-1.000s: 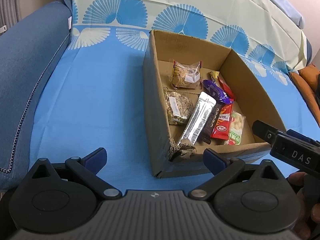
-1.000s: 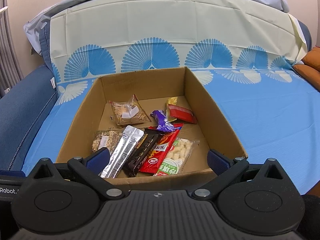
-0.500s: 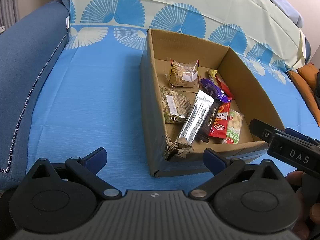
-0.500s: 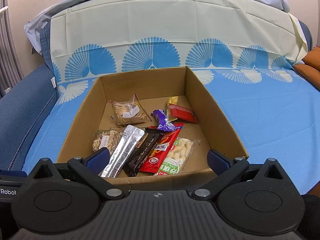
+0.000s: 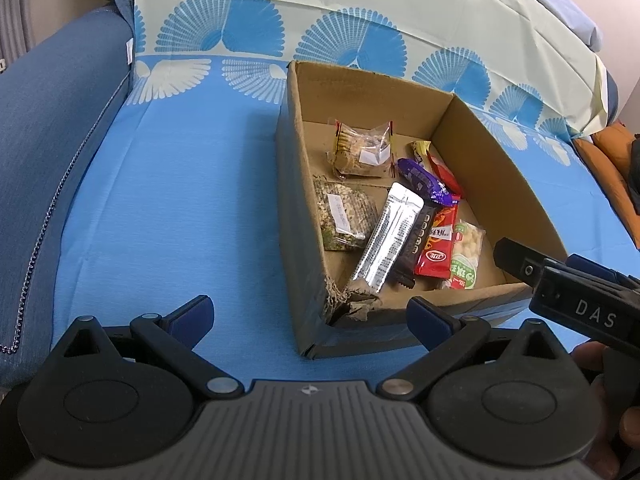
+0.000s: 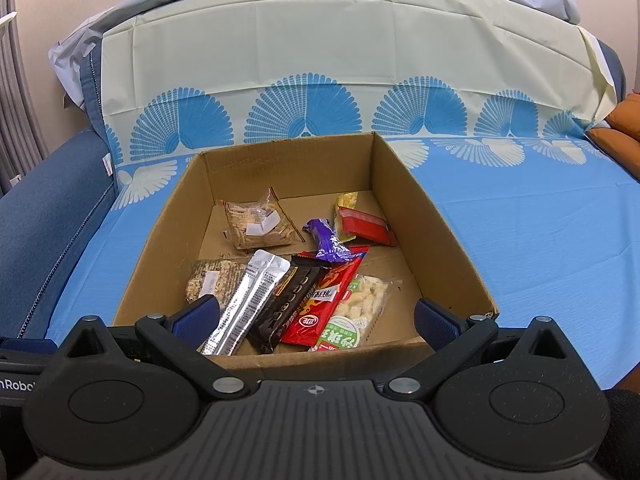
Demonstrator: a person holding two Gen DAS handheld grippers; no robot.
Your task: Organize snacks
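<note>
Your left gripper (image 5: 310, 316) and right gripper (image 6: 318, 318) both gape wide, holding nothing. The open brown cardboard box (image 6: 432, 216) holds every snack: silver foil sachet (image 6: 246, 302), red wrapper (image 6: 322, 304), purple wrapper (image 6: 328, 242).

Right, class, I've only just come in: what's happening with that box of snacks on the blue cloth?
A person holds a pair of tongs in each hand over a cardboard box that sits on a blue cloth. Both the left tongs and the right tongs are open and hold nothing. Inside the box lie several loose snacks, among them a silver packet, a red packet and a purple wrapper. Nothing has been picked up yet; the right tongs are nearest the box's front edge.
</note>
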